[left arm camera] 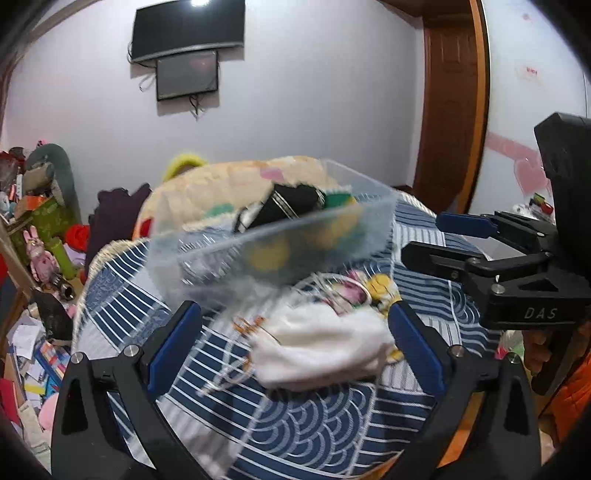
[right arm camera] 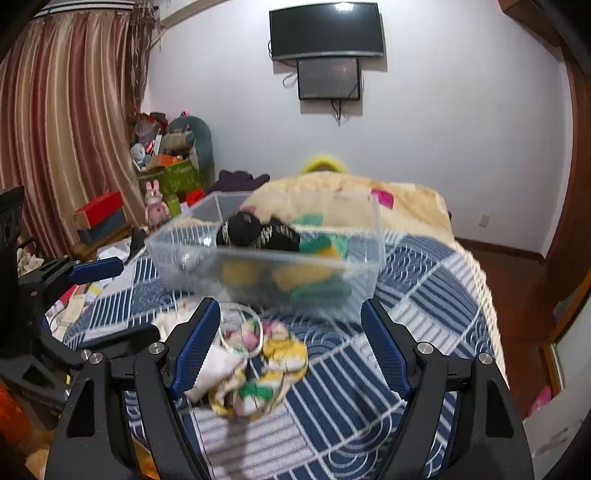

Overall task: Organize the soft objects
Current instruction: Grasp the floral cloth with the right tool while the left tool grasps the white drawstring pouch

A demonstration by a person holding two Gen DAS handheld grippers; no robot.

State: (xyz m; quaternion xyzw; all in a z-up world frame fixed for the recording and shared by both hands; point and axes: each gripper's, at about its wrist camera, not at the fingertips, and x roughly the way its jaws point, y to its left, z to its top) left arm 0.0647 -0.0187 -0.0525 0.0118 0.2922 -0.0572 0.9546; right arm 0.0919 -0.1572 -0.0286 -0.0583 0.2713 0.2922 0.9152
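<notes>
A clear plastic box point(right arm camera: 266, 258) is sitting on the bed point(right arm camera: 424, 295), which is wearing a blue and white cover. Inside the box, black socks point(right arm camera: 258, 232) are lying on top of yellow and green soft things point(right arm camera: 314, 280).

The right gripper point(right arm camera: 288, 347) is hovering over the bed with its jaws spread wide and holding nothing. Just in front of the box, at about 6 o'clock from it, a flowery yellow cloth point(right arm camera: 266, 369) is lying in a heap between those jaws. A white cloth point(left arm camera: 321, 347) is touching it on the 9 o'clock side.

The left gripper point(left arm camera: 295, 339) is also hanging over the bed, its jaws spread wide with the white cloth between them, not pinched. In the left wrist view the right gripper is showing at 3 o'clock.

A black screen point(right arm camera: 325, 31) is hanging on the far wall.
</notes>
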